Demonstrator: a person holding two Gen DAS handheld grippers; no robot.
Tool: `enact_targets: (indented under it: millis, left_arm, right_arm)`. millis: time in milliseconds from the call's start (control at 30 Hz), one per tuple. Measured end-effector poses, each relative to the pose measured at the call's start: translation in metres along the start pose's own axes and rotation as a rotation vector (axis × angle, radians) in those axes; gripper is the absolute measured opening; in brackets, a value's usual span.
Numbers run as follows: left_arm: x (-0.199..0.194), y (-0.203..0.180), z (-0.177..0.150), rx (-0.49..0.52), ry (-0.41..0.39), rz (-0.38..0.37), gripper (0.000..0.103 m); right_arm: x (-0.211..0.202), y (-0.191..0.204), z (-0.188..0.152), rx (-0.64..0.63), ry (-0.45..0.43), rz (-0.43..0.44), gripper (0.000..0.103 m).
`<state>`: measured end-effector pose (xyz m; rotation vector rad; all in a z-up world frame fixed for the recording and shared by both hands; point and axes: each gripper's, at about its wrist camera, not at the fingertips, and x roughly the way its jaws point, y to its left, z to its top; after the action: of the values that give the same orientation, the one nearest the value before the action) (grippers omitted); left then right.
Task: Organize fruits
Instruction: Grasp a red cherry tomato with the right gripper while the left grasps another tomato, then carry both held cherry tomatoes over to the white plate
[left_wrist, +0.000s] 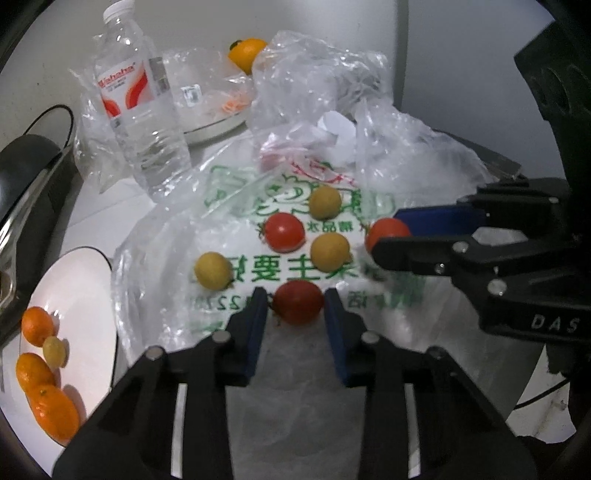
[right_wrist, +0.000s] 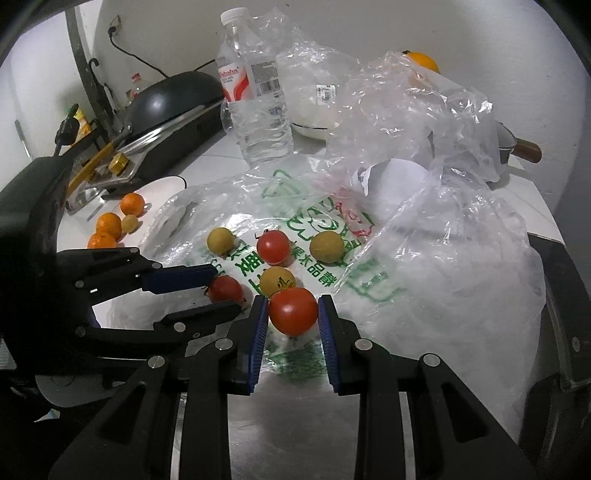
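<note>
**Two tomatoes in your fingers, a few fruits on the plate, more to go**

You have made a start, but most of the job is left.

The white plate (left_wrist: 79, 295) sits at about 8 o'clock in the left wrist view. It already has three small oranges (left_wrist: 37, 326) and one little yellow fruit (left_wrist: 55, 347) on it. That part looks done.

Your left gripper (left_wrist: 295, 306) has its fingers closed around a red tomato (left_wrist: 298, 306) at 6 o'clock on the printed plastic bag (left_wrist: 236, 240). The pads look to be touching it on both sides. The tomato looks to be resting on the bag.

Your right gripper (right_wrist: 292, 314) has its fingers squeezed on another red tomato (right_wrist: 292, 310), at the middle of its own view.

Still loose on the bag are one more red tomato (left_wrist: 285, 232) and three yellow fruits (left_wrist: 213, 269), all near the middle. A big orange (left_wrist: 246, 53) sits far back at 12 o'clock, behind the crumpled clear bags (left_wrist: 317, 74).

So I think both held tomatoes need to go to their place, and then the loose ones.
</note>
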<state>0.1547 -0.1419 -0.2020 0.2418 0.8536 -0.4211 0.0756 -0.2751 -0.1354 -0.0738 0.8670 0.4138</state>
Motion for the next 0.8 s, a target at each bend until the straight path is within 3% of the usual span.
enact_targets:
  millis: [333,567,800]
  left_arm:
    - [-0.013,0.010,-0.004,-0.022,-0.042,-0.030,0.030]
    - [-0.044,0.014,-0.009,0.011,-0.111,-0.052,0.030]
    - [-0.085,0.032,-0.019,-0.004,-0.179,-0.030,0.030]
  right_arm:
    - [-0.014,0.014,0.006,-0.007,-0.043,-0.062,0.030]
    - [-0.030,0.030,0.001,0.039,-0.105,-0.101,0.030]
    - [-0.041,0.058,0.004,0.040,-0.132,-0.103,0.030]
